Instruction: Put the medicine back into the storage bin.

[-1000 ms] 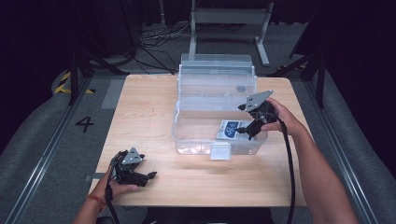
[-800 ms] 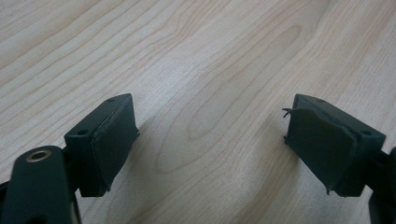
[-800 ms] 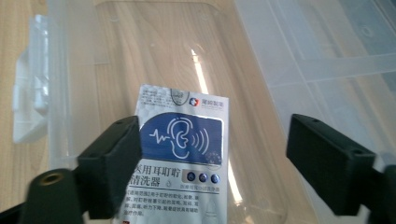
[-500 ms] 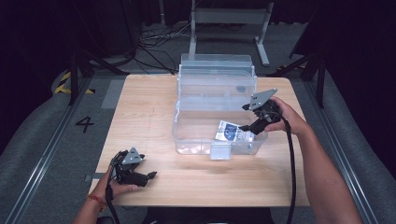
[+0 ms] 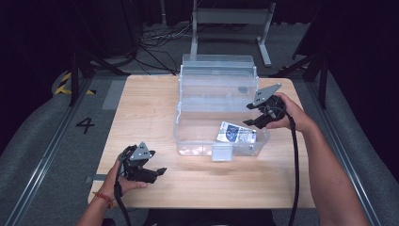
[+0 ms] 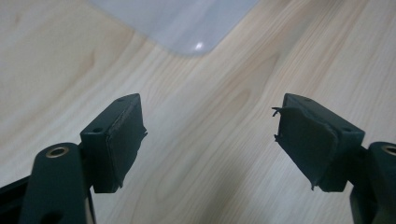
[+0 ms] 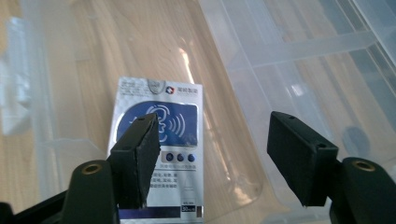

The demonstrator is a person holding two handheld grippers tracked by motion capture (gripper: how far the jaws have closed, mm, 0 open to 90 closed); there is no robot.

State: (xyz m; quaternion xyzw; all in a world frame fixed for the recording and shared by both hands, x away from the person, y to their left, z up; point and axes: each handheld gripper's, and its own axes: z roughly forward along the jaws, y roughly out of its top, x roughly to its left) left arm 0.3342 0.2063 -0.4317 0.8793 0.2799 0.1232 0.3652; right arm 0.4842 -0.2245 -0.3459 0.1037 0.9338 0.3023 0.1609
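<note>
A light wooden table (image 5: 150,117) stands on a grey floor, and on it sits a clear plastic box (image 5: 188,136) with its lid (image 5: 216,75) raised upright at the far side. A second ago the packet lay in the right part of the box under the right gripper; it lies there now, and the right gripper has kept to much the same spot at the box's right rim, while the left gripper has lifted a little off the table. Inside the box lies one flat white packet (image 5: 236,133) with a dark blue panel, resting on the clear floor near the right wall and the front wall. The right gripper (image 5: 252,117), held by the person's right hand (image 5: 291,113), hangs just above and to the right of the packet. In the right gripper view the packet (image 7: 159,140) lies flat below, partly behind one jaw; the jaws have just been closing but stand spread, with nothing pinched between them. The left gripper (image 5: 157,171) sits near the table's front left corner, well apart from the box. In the left gripper view its jaws are spread over bare wood, having just narrowed slightly, with nothing between them.
</note>
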